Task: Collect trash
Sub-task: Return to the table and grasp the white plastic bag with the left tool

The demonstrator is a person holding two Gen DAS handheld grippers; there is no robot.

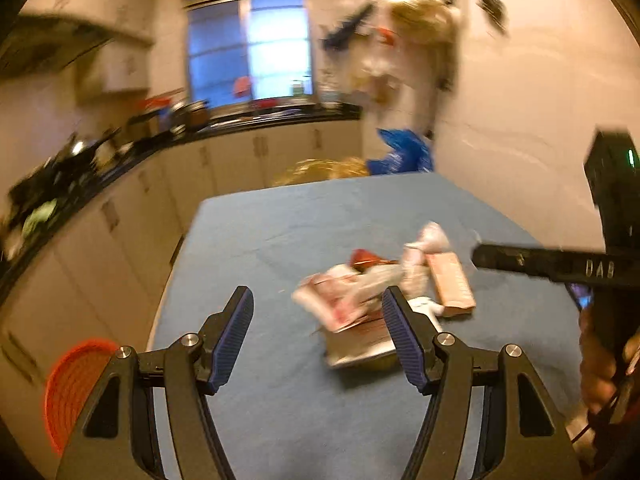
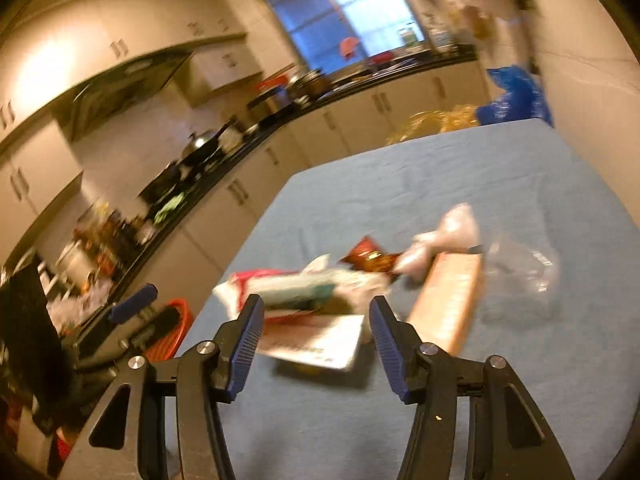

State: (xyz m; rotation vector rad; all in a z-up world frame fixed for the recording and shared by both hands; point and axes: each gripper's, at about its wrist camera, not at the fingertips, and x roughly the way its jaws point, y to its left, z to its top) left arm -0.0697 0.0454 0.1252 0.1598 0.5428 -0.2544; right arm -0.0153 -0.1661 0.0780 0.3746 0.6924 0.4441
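Blue tablecloth in a kitchen; crumpled wrapper pile mid-table; left gripper and right gripper both gape empty.

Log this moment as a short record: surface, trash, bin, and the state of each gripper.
surface: table under a blue cloth
trash: loose pile of wrappers, a pink carton and clear plastic, lying mid-table; blurred
bin: orange basket on the floor beside the table's left edge
left gripper: open, empty, above the cloth short of the pile
right gripper: open, empty, jaws framing the near edge of the pile
backdrop: kitchen counter and window
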